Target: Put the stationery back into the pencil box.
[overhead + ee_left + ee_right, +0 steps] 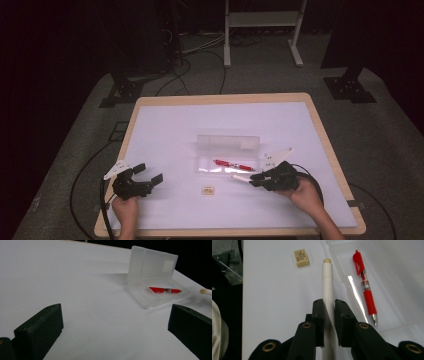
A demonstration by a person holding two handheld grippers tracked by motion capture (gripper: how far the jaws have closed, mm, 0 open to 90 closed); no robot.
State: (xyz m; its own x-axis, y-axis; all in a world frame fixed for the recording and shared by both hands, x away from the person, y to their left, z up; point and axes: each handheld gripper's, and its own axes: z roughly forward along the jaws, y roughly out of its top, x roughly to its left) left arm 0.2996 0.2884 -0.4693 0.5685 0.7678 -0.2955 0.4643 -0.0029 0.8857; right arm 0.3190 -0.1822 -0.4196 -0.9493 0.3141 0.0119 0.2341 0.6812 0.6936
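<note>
The white pen (327, 282) is clamped between the jaws of the right tool (329, 305), gripped along its rear half so the capped beige tip points away from the hand. In the high view it juts out of the right tool (256, 177) toward the left, lifted just off the table (165, 125) and close beside the front edge of the clear plastic case (227, 159). That case lies open, its lid standing upright at the back, and a red pen (364, 286) already rests in the tray, lying roughly parallel to the white one.

The likely job is to lay the white pen in beside the red one. The risk is the tray's front wall: the pen is long and held level, so its tip could catch the rim and push the light case across the table, or pivot in the jaws. Dropping it onto the red pen could also leave it riding too high for the lid to close.

A small tan eraser (301, 258) lies on the table near the case; it carries printed lines too fine to read. The label on the red pen's barrel is equally illegible.

The left tool (148, 175) rests on the table well apart from everything, jaws spread wide with nothing between them.
</note>
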